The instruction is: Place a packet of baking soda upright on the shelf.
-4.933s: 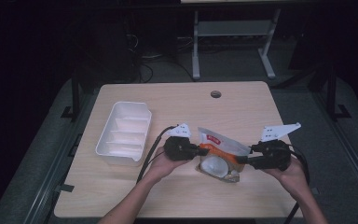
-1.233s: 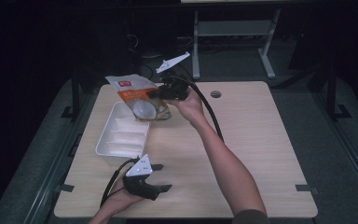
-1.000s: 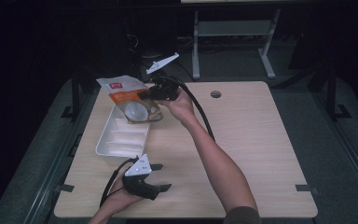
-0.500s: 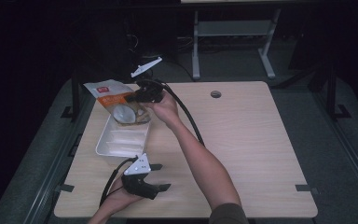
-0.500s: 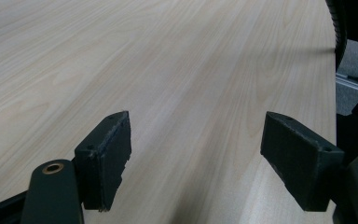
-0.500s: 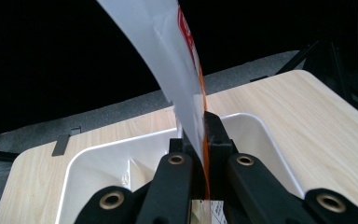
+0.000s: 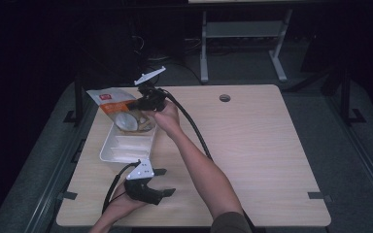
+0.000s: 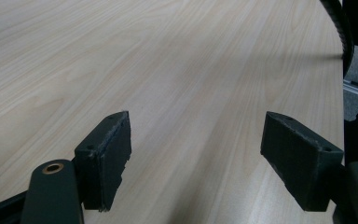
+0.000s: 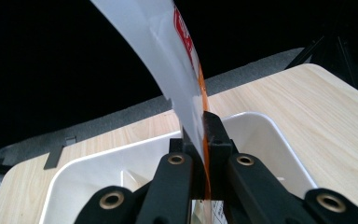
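A white and orange pouch with a clear window hangs tilted over the far end of a white divided tray at the table's left. My right gripper is shut on the pouch's edge, with the person's arm reaching across from the front. In the right gripper view the jaws pinch the thin pouch, and the tray lies just below. My left gripper rests near the front left of the table, open. In its own view the left gripper holds nothing above bare wood.
A round cable hole sits near the table's far edge. The right gripper's black cable trails along the forearm. A metal stand is on the floor beyond the table. The right half of the tabletop is bare wood.
The right gripper has carried the pouch from the table's middle to the left, over the tray, still drifting left and down. The left gripper let go and sits open at the front left.
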`<state>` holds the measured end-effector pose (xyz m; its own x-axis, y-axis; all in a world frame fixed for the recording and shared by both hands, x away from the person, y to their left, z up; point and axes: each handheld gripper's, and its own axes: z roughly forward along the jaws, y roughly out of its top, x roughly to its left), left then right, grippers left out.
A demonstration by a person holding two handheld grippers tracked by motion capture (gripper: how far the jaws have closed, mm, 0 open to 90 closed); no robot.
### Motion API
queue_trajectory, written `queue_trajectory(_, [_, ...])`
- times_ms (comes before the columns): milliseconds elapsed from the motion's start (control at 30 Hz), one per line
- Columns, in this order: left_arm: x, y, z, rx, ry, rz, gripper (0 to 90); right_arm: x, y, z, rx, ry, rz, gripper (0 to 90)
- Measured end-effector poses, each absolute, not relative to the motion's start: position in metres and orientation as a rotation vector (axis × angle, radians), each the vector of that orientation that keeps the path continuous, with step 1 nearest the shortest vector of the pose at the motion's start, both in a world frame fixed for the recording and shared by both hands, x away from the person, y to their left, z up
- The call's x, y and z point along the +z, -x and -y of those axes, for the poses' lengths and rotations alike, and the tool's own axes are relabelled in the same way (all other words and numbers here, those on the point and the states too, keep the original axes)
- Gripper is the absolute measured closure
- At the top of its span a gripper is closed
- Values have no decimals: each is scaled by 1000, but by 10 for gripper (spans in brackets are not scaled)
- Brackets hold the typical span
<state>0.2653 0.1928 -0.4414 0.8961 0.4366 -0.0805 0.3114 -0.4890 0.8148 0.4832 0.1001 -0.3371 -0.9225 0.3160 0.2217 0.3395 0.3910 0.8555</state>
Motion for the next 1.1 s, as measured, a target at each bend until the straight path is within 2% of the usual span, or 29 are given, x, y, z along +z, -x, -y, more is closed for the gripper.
queue_trajectory(533, [-443,-264,-189,173,-2144,-517,241,-379,-487,-92,-1647,718,2489,891])
queue_trajectory(633, [-443,-263,-188,171,-2143,-517,240,-380,-487,-93,-1625,712,2492,819])
queue_trajectory(833, [-443,-263,-188,171,-2147,-517,239,-384,-483,-89,-1494,681,2599,771])
queue_trajectory(933, [-443,-263,-187,170,-2149,-514,239,-389,-481,-88,-1421,668,2661,783])
queue_trajectory(1100, [-444,-264,-187,171,-2156,-513,239,-395,-481,-88,-1380,676,2692,852])
